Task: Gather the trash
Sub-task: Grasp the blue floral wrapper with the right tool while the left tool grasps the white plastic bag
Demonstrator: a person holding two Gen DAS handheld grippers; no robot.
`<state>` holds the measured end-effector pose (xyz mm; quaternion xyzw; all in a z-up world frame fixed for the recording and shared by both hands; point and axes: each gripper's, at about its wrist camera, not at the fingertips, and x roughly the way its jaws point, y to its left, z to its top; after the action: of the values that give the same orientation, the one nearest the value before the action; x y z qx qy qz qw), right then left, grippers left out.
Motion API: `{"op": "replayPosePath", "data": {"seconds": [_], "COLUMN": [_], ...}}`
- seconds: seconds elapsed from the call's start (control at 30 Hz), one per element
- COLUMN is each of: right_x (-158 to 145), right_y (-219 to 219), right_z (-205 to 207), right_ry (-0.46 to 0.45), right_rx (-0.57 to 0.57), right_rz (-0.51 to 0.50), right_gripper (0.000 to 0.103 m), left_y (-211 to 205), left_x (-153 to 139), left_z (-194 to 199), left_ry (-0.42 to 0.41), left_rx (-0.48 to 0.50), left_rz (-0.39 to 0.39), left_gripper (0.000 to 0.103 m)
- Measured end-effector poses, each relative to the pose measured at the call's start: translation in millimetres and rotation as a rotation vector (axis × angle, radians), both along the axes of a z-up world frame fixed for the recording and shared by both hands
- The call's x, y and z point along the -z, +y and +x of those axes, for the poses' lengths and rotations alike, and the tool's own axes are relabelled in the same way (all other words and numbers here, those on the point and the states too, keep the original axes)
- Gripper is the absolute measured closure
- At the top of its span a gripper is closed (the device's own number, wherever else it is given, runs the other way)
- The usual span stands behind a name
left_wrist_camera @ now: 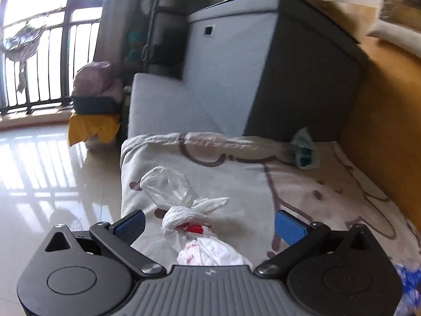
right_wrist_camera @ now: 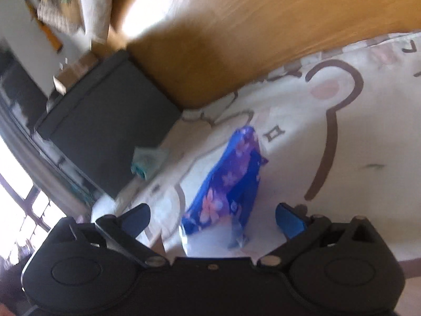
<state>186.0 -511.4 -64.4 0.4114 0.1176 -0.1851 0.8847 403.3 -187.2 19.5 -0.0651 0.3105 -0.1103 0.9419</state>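
Observation:
A knotted white plastic bag point(left_wrist_camera: 189, 223) with red print lies on the cream cartoon-print bed cover point(left_wrist_camera: 263, 184). My left gripper point(left_wrist_camera: 210, 226) is open, with the bag lying between its blue pads, not pinched. A blue flowered wrapper point(right_wrist_camera: 229, 181) lies on the same cover point(right_wrist_camera: 355, 158). My right gripper point(right_wrist_camera: 213, 221) is open around the wrapper's near end, which sits between the fingers. A crumpled teal packet point(left_wrist_camera: 304, 150) lies farther back by the dark box, and it also shows in the right wrist view point(right_wrist_camera: 146, 162).
A grey and dark storage box point(left_wrist_camera: 263, 65) stands at the bed's far end. A wooden headboard point(left_wrist_camera: 381, 118) runs along the right. Glossy tile floor point(left_wrist_camera: 52, 171) lies left, with a yellow-draped bundle point(left_wrist_camera: 92, 105) and balcony railing point(left_wrist_camera: 39, 65) beyond.

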Motion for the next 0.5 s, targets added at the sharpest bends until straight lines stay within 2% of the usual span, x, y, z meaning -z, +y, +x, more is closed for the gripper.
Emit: {"op": "replayPosePath", "data": {"seconds": [0.07, 0.13, 0.17, 0.27, 0.33, 0.37, 0.4, 0.5], "right_x": [2, 5, 6, 7, 9, 10, 12, 13], "right_y": [-1, -2, -2, -3, -4, -4, -4, -4], "right_z": [-1, -1, -1, 0, 3, 4, 5, 4], "right_ry": [-0.029, -0.039, -0.034, -0.034, -0.032, -0.025, -0.016, -0.011], "right_rx": [0.016, 0.018, 0.023, 0.018, -0.012, -0.027, -0.033, -0.042], "right_rz": [0.022, 0.030, 0.031, 0.039, 0.058, 0.070, 0.077, 0.084], "right_gripper": [0.004, 0.017, 0.020, 0.030, 0.047, 0.051, 0.057, 0.068], "left_y": [-5, -8, -9, -9, -8, -7, -7, -9], "left_x": [9, 16, 19, 28, 35, 39, 43, 46], "left_z": [8, 12, 14, 16, 17, 16, 15, 9], "left_ry": [0.029, 0.055, 0.065, 0.103, 0.130, 0.144, 0.157, 0.134], "left_rx": [-0.019, -0.046, -0.067, -0.097, -0.092, -0.090, -0.087, -0.071], "left_rz": [0.006, 0.024, 0.033, 0.062, 0.060, 0.060, 0.063, 0.119], "left_gripper": [0.000, 0.005, 0.007, 0.019, 0.031, 0.035, 0.045, 0.059]}}
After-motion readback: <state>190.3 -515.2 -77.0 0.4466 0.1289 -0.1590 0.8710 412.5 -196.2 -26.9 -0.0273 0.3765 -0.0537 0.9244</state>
